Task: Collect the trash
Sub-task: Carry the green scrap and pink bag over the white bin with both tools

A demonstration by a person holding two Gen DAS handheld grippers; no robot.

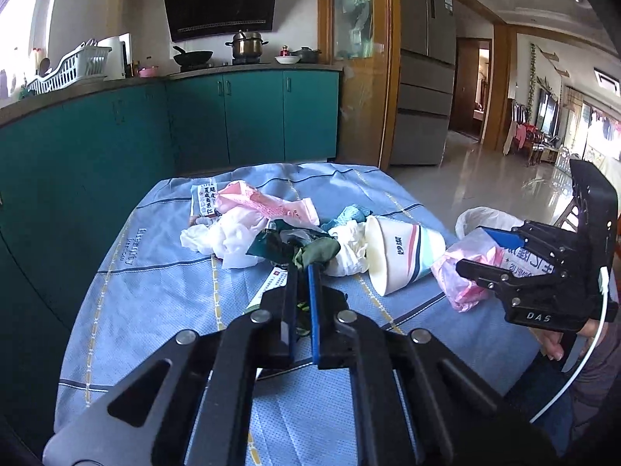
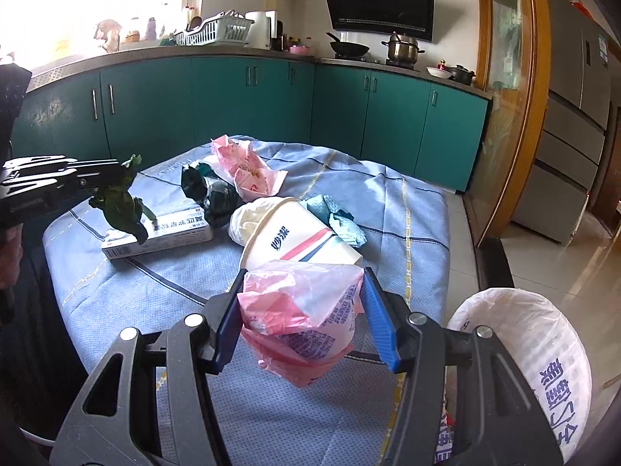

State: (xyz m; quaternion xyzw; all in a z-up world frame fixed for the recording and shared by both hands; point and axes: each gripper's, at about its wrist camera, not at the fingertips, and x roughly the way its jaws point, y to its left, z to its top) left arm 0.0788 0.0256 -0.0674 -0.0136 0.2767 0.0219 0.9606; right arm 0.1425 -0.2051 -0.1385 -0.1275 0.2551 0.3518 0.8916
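My left gripper point(image 1: 302, 268) is shut on a limp dark green leafy scrap point(image 1: 318, 254), which hangs just above the blue cloth-covered table point(image 1: 155, 272). In the right wrist view this left gripper point(image 2: 116, 173) holds the green scrap point(image 2: 122, 209) over a flat white box point(image 2: 163, 237). My right gripper point(image 2: 304, 275) is shut on a crumpled pink and white plastic bag point(image 2: 299, 310), lifted off the table beside the white-lined trash bin point(image 2: 524, 334). Seen from the left wrist, the right gripper point(image 1: 481, 252) and its bag point(image 1: 462, 272) sit at the table's right edge.
A tipped paper cup point(image 1: 403, 252), white tissue point(image 1: 225, 240), a pink wrapper point(image 1: 268, 202), a dark green bag point(image 2: 209, 190) and a teal scrap point(image 2: 341, 221) lie mid-table. Teal cabinets point(image 2: 233, 105) stand behind, a fridge point(image 1: 427, 77) right. A hand point(image 1: 551, 345) grips the right gripper's handle.
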